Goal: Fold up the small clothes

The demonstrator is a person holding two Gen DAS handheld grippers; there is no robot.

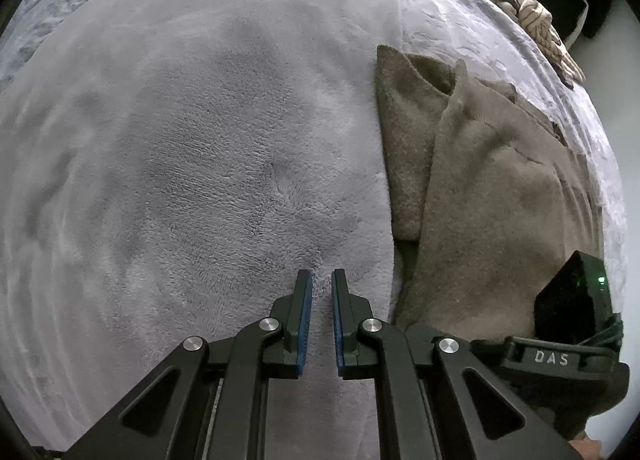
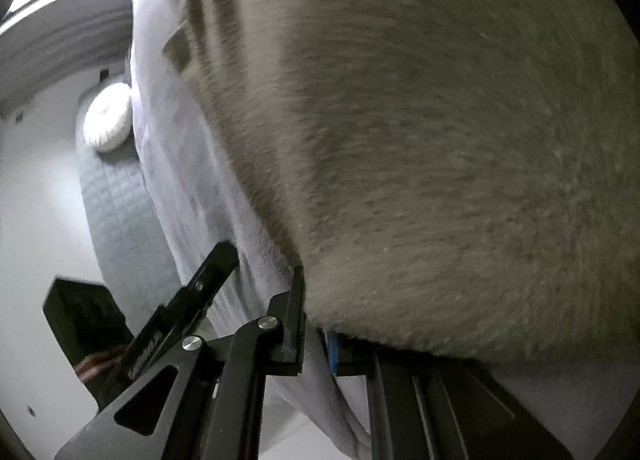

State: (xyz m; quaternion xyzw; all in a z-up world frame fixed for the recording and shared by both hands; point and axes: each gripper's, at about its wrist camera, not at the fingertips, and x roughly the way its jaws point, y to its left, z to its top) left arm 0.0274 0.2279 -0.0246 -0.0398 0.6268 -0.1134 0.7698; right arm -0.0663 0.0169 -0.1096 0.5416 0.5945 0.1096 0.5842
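Observation:
A taupe fleece garment (image 1: 480, 188) lies partly folded on the right side of a grey plush blanket (image 1: 180, 148). My left gripper (image 1: 321, 280) hovers over bare blanket just left of the garment, its blue-padded jaws a narrow gap apart and empty. In the right wrist view the same garment (image 2: 440, 140) fills most of the frame, blurred. My right gripper (image 2: 316, 324) is at the garment's near edge; the cloth drapes over its right finger and hides it, so the grip itself is not visible. The right gripper's body (image 1: 576, 300) shows on the garment at the lower right.
A beige patterned cloth (image 1: 536, 20) lies bunched at the bed's far right edge. A round white cushion (image 2: 108, 116) sits on a quilted grey cover (image 2: 116, 212) beyond the blanket's edge. The white floor (image 2: 36, 188) lies past the bed.

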